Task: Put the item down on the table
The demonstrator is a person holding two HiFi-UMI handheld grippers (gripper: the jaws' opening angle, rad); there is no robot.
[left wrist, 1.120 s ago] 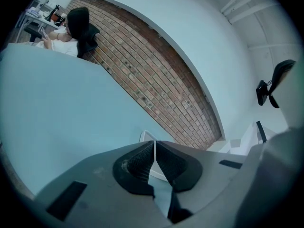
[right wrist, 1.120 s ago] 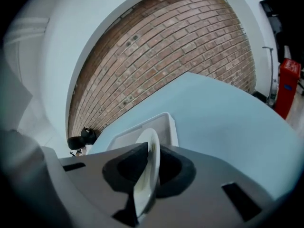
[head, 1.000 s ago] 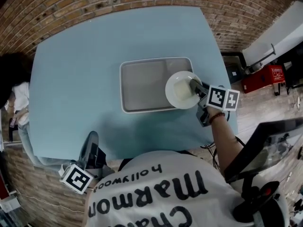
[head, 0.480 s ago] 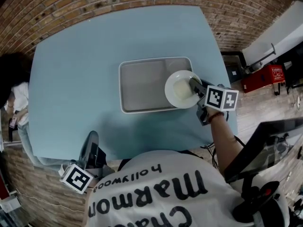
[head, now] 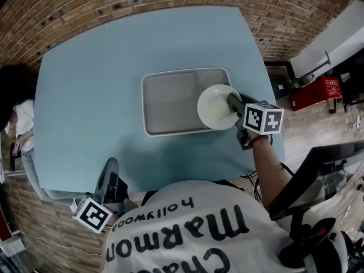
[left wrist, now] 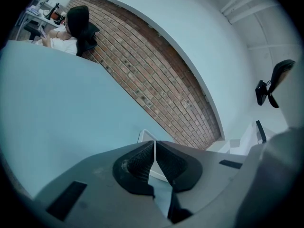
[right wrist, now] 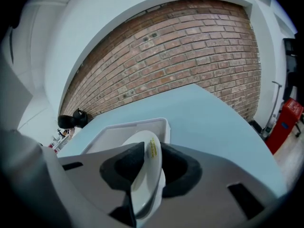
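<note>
Right gripper (head: 234, 103) is clamped on the rim of a small round white dish (head: 215, 108). The dish is held over the right end of a grey rectangular tray (head: 170, 104), which is set on the light blue surface (head: 102, 73). Whether dish and tray touch cannot be judged. At the surface's near edge, the left gripper (head: 109, 178) is seen empty, its jaws pressed together.

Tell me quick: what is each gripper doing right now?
Left gripper: closed, holding nothing.
Right gripper: closed on the rim of the white plate, which it holds on edge.
</note>
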